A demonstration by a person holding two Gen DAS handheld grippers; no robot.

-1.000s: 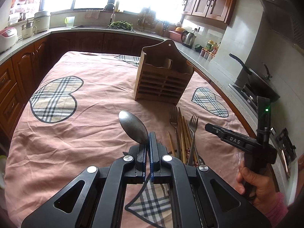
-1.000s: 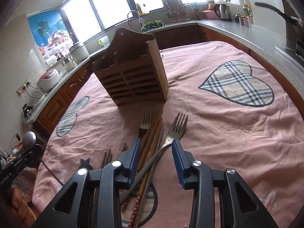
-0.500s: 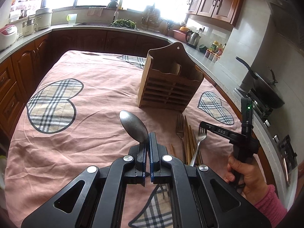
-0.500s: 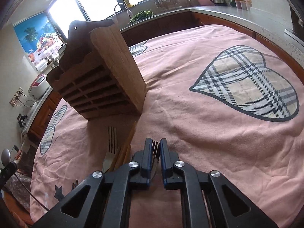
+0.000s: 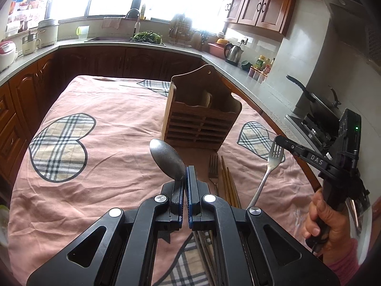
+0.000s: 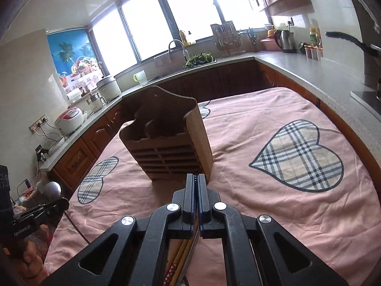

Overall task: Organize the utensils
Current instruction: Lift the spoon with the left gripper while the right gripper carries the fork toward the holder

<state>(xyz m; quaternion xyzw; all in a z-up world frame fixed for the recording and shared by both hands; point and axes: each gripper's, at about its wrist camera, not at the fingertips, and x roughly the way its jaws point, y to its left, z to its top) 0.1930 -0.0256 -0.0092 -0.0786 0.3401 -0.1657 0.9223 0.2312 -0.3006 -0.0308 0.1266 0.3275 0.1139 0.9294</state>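
Left gripper [image 5: 185,174]: pinching a dull metal spoon [image 5: 167,158], in front of the slatted wooden utensil caddy [image 5: 202,116].
Right gripper [image 6: 195,186]: clamped on a silver fork [image 5: 271,164], right of the caddy.

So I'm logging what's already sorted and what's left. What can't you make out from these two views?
- Wooden caddy: its compartment insides are hidden by its own front wall in both views.
- Loose chopsticks and table fork: lower ends covered by the left claw body.
- Spoon handle: buried between the left claw's pads.
- Held fork: in the right wrist view, the right claw hides nearly all of it.
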